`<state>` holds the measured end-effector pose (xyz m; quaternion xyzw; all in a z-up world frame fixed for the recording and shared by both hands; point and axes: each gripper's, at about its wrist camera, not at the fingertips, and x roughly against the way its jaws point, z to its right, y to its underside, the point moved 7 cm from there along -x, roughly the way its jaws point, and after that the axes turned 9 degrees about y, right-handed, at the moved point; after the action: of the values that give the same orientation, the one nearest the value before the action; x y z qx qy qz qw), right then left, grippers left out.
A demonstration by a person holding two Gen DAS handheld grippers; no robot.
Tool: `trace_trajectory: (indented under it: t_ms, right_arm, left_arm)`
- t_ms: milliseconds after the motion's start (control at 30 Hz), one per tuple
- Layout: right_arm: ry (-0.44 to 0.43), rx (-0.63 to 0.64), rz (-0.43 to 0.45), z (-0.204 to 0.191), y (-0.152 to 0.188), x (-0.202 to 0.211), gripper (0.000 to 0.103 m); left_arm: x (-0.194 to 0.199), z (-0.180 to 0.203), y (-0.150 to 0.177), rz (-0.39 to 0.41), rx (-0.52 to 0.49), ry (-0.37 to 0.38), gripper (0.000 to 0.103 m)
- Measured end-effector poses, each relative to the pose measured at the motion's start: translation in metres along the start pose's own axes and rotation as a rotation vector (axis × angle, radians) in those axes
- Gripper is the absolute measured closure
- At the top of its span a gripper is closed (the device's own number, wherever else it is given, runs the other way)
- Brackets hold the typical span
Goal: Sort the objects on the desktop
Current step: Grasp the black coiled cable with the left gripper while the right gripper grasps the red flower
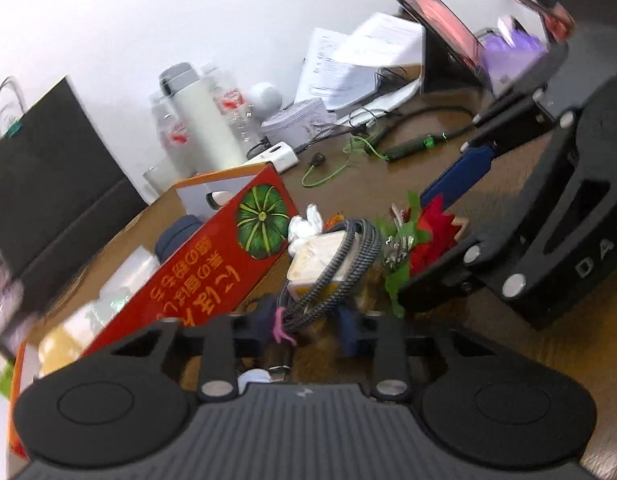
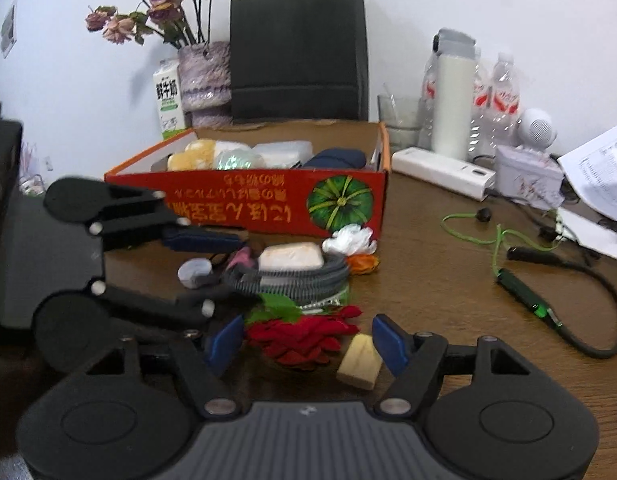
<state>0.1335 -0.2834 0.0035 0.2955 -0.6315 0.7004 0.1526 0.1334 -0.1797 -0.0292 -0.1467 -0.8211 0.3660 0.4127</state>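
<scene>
A red pumpkin box (image 2: 268,200) stands on the brown desk (image 2: 448,280), holding several items; it also shows in the left wrist view (image 1: 212,256). In front of it lie a coiled grey cable (image 2: 292,276) around a pale wrapped block (image 2: 290,256), a white flower (image 2: 350,240), an orange flower (image 2: 362,263), a red artificial flower (image 2: 304,336) and a pale yellow block (image 2: 358,362). My right gripper (image 2: 308,342) is open, its fingers either side of the red flower and yellow block. My left gripper (image 1: 308,330) is open around the coiled cable (image 1: 340,264).
A black paper bag (image 2: 298,48), vase of dried flowers (image 2: 204,80) and milk carton (image 2: 169,98) stand behind the box. A thermos (image 2: 452,96), bottles, a power strip (image 2: 440,172), a green cable (image 2: 496,236), papers (image 1: 364,56) and a tablet (image 1: 444,32) crowd the right.
</scene>
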Motion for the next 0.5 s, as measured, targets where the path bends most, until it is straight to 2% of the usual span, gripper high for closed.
trace_trajectory:
  t_ms: [100,167,200,267,400,500]
  right_arm:
    - [-0.019,0.003,0.0,-0.002,0.001,-0.004,0.034]
    - [-0.008,0.008,0.003,-0.002,0.0,-0.006,0.046]
    - [0.003,0.01,0.007,-0.001,0.0,-0.005,0.049]
    - [-0.005,-0.008,0.013,0.001,0.0,-0.003,0.059]
    - [-0.019,-0.049,0.031,0.005,0.0,0.006,0.063]
    - [-0.006,-0.063,0.083,0.005,-0.005,0.025,0.064]
  left_arm:
    - [0.002,0.004,0.001,0.01,-0.051,0.017,0.077]
    - [0.008,0.001,-0.003,0.015,-0.016,-0.017,0.084]
    - [0.013,-0.001,-0.005,0.029,0.011,-0.033,0.086]
    - [0.027,-0.009,-0.01,0.075,0.099,-0.063,0.092]
    - [0.063,-0.029,-0.022,0.174,0.301,-0.079,0.095]
    - [0.088,-0.039,-0.026,0.226,0.427,-0.122,0.095]
